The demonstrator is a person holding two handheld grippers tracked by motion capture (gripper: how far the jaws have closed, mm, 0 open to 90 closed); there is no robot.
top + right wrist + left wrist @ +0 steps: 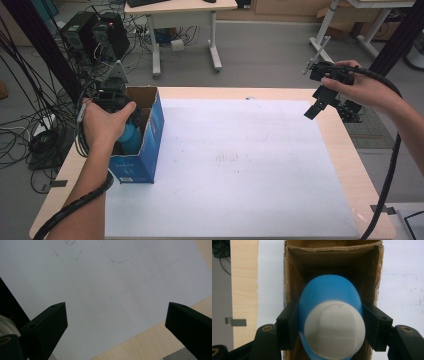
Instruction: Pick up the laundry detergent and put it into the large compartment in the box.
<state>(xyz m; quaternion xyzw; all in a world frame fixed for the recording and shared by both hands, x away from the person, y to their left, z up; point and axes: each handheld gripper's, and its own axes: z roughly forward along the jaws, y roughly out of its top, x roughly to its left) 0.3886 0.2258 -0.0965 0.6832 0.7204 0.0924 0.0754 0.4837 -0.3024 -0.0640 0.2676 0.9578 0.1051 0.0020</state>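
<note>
Blue plastic bottle (329, 293) with a white cap (334, 330), clamped between the two black jaws of the left gripper (329, 326); the pads press on its sides just behind the cap. The bottle points into the open top of a cardboard box (372, 272), whose brown inner walls surround it in the left gripper view. In the high view the box (150, 137), blue on the outside, stands at about 9 o'clock on the white sheet (240, 165) that covers the wooden table (350, 150). The left hand (102, 125) sits over the box's opening, with the bottle's blue body (131, 136) visible below it inside the box. The right gripper (315, 107) hangs above the table at about 2 o'clock, well apart from the box, its jaws spread wide with nothing between them; beneath them lie the white sheet (100, 277) and the table's edge (140, 345).
</note>
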